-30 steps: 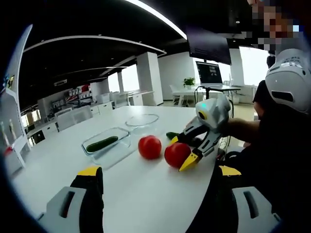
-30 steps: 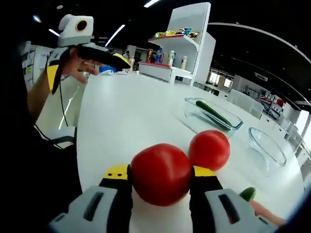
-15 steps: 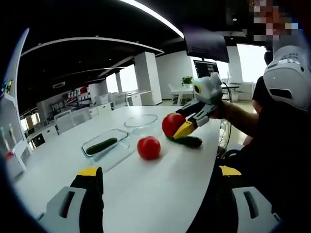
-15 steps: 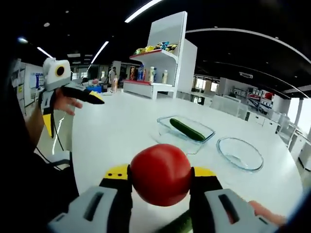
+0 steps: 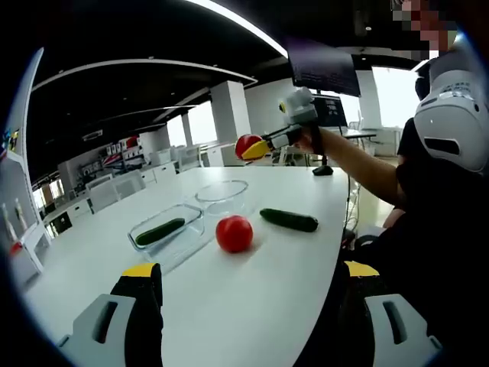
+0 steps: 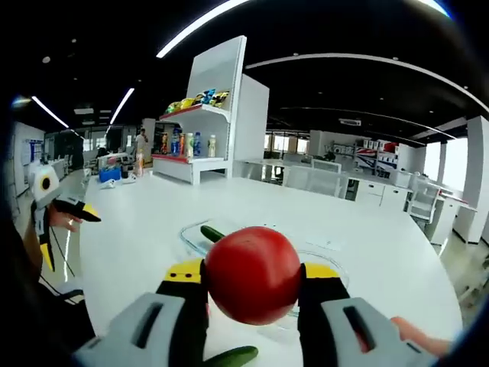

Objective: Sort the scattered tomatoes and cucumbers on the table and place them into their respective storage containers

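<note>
The white counter (image 5: 252, 283) carries all the produce and containers, and a tall white shelf unit (image 6: 229, 107) with bottles and packets stands beyond it in the right gripper view. On the counter, a rectangular glass container (image 5: 170, 229) holds one cucumber (image 5: 160, 228), and a round glass bowl (image 5: 223, 196) sits just beside it, farther from the camera. In the right gripper view the bowl's rim (image 6: 332, 269) shows partly behind the held fruit.

The right hand-held gripper (image 5: 256, 147) is raised well above the counter, over the area of the bowl, with its jaws closed on a red tomato (image 6: 252, 284). In the left gripper view that tomato (image 5: 246, 143) sits at the tip of the yellow jaws.

The left hand-held gripper (image 5: 248, 279) hangs low over the near edge of the counter, jaws wide apart and holding nothing.

A loose cucumber (image 5: 289, 220) lies on the counter near the bowl. A second tomato (image 5: 234, 233) rests just beside the rectangular container, apart from the loose cucumber.
</note>
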Tool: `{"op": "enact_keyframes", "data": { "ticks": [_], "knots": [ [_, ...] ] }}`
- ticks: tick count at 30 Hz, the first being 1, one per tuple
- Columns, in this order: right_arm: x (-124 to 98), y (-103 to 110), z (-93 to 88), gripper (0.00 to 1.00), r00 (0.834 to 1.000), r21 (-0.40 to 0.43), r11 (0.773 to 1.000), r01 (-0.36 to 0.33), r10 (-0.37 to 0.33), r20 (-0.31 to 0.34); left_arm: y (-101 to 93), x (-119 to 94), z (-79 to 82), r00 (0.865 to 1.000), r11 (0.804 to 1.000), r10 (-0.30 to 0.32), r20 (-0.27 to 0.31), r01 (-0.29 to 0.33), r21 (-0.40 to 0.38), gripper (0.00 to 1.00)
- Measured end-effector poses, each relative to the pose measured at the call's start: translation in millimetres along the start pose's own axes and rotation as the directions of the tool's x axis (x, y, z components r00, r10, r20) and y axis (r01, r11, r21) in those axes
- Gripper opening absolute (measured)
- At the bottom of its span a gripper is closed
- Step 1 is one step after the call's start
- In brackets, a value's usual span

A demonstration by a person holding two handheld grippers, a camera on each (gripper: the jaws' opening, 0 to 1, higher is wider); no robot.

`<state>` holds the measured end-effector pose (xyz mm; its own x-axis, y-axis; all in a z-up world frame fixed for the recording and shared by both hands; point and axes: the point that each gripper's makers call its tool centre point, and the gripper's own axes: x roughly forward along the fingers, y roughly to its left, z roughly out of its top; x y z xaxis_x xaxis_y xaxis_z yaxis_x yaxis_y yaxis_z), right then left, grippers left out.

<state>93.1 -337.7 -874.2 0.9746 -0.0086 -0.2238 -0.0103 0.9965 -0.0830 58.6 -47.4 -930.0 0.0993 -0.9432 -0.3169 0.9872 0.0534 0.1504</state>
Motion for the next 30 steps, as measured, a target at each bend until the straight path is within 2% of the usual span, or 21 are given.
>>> {"op": "enact_keyframes", "data": {
  "ticks": [4,8,14,20,25,30],
  "knots": [
    [26.9,-23.0,-2.4,0.43,0.999,0.015,0.999,0.034,-0.033,-0.03,1.4,-0.7,0.8,1.0,1.0,0.002,-0.001,-0.002,0.004,0.95],
    [57.1,-41.4,-21.5,0.43,0.992,0.06,0.997,0.049,-0.042,-0.12,2.9,-3.3,1.4,1.0,1.0,0.007,-0.001,-0.007,0.01,0.95],
    [92.8,-66.7,-47.4,0.43,0.972,0.05,0.994,0.098,-0.085,-0.217,5.8,-3.6,-3.1,1.0,1.0,0.014,-0.01,-0.014,0.01,0.95],
    [113.6,-83.3,-70.9,0.43,0.946,0.049,0.99,0.134,-0.113,-0.304,9.5,-3.4,-5.4,1.0,1.0,0.019,-0.015,-0.019,0.008,0.95],
    [127.7,-85.1,-84.1,0.43,0.93,0.061,0.989,0.133,-0.103,-0.352,10.7,-2.7,-5.0,1.0,1.0,0.018,-0.011,-0.018,0.009,0.95],
    [137.3,-91.9,-96.7,0.43,0.91,0.019,0.986,0.163,-0.143,-0.389,13.3,1.0,-10.6,1.0,1.0,0.013,-0.019,-0.013,-0.005,0.95]
  ]
}}
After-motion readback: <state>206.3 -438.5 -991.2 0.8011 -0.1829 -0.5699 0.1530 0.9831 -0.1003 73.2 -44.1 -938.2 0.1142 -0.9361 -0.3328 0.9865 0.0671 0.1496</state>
